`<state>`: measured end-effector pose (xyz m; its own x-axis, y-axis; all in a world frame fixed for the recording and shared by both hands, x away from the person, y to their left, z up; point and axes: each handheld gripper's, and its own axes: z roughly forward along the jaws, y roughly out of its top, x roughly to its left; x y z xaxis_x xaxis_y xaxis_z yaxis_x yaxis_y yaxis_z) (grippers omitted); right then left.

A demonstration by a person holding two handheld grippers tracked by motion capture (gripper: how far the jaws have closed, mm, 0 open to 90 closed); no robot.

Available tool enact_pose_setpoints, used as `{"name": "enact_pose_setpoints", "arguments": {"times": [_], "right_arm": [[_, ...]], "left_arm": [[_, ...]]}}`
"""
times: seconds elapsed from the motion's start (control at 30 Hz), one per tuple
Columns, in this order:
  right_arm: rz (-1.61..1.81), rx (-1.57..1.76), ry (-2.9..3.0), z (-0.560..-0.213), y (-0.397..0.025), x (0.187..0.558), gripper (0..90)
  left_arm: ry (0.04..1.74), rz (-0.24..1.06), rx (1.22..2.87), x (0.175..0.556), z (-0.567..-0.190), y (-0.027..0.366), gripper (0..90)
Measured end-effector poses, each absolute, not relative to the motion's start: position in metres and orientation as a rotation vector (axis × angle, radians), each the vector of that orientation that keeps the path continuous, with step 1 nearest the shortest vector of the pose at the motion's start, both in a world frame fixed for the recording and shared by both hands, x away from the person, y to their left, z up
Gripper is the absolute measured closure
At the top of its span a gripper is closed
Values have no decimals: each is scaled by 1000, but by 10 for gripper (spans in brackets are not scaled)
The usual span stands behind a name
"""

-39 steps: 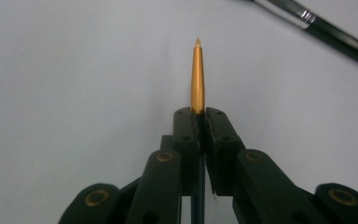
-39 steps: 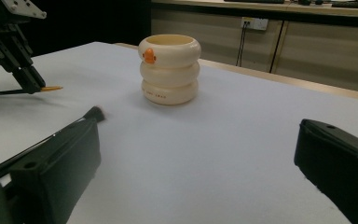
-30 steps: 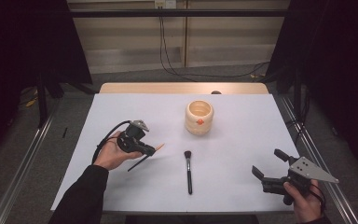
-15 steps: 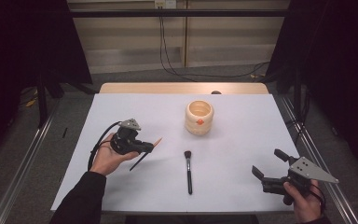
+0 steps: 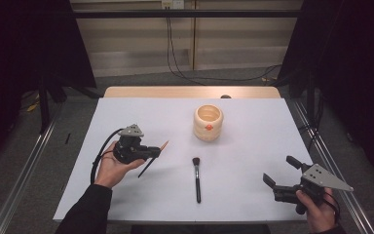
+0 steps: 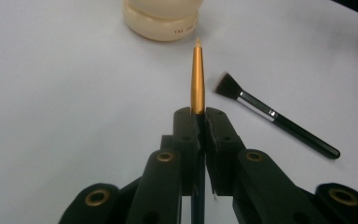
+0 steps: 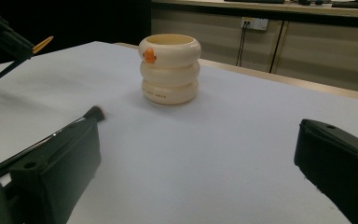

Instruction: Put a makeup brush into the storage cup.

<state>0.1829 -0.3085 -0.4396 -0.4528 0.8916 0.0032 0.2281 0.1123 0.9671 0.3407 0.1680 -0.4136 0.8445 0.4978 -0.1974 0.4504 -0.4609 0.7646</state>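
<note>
My left claw (image 6: 198, 122) pinches a slim gold-ferruled brush (image 6: 197, 79) mid-handle, raised above the white table (image 5: 126, 112), tip toward the cream cup (image 5: 208, 122). It looks light, stiff and slippery. My right claw (image 5: 281, 171) gapes empty.

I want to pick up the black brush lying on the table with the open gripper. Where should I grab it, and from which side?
Grab the black makeup brush around the middle of its thin handle, coming straight down from above with the right gripper. It lies flat on the white table with bare space on both sides, so the jaws can probably straddle the handle there. Avoid the soft bristle tip, which would likely squash.
</note>
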Motion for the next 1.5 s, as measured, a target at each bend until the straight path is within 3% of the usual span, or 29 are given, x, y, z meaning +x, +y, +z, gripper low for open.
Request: {"name": "enact_pose_setpoints", "arguments": {"times": [1.17,1.27,1.5], "right_arm": [[1379,1090,1774,-439,-309,182,0],[1381,1090,1777,-439,-309,182,0],[1380,1091,1774,-439,-308,182,0]], "left_arm": [[664,244,1848,309,-393,171,838],[660,202,1830,309,-392,171,838],[627,236,1799,303,-389,167,838]]}}
